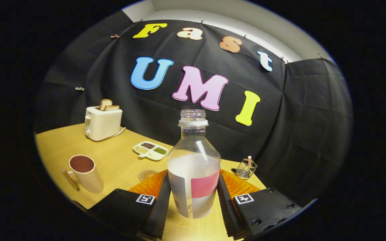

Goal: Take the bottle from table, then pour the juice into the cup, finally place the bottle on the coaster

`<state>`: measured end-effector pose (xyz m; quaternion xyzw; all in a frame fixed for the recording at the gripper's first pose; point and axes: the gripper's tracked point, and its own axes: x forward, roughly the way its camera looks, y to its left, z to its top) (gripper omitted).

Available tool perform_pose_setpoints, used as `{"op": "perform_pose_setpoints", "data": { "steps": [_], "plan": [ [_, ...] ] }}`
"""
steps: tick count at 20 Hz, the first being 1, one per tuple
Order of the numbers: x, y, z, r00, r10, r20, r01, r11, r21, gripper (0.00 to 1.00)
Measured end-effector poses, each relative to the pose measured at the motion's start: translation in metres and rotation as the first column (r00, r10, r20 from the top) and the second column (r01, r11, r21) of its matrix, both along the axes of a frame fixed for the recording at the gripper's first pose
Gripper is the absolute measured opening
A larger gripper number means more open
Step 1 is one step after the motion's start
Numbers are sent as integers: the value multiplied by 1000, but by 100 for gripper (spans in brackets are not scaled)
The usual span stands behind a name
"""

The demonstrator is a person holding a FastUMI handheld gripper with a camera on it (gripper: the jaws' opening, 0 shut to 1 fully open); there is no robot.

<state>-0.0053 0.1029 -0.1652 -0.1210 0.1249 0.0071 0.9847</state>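
A clear, uncapped plastic bottle (193,150) with a pink and white label stands between my fingers, about half full of whitish juice. My gripper (193,180) is shut on it, one black pad (162,204) against each side of the label. The bottle's base hangs just above the wooden table (119,164). The beige cup (85,174), dark inside and with a handle, stands on the table to the left of the fingers. A round brown coaster (147,174) lies just beyond the left finger, partly hidden by it.
A white toaster (102,123) with bread slices stands at the back left, its cord trailing right. A white divided dish (150,150) of grains lies behind the coaster. A small wire holder (246,169) sits beyond the right finger, near the table's edge.
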Motion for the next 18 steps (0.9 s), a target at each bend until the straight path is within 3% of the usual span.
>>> {"op": "perform_pose_setpoints", "data": {
  "steps": [4, 10, 18],
  "plan": [
    [-4, 10, 14, 999, 33, -4, -33, 990, -134, 71],
    [5, 30, 18, 996, 91, -19, -92, 943, -321, 70],
    [6, 71, 10, 981, 186, -50, -185, 834, -520, 70]
  ]
}}
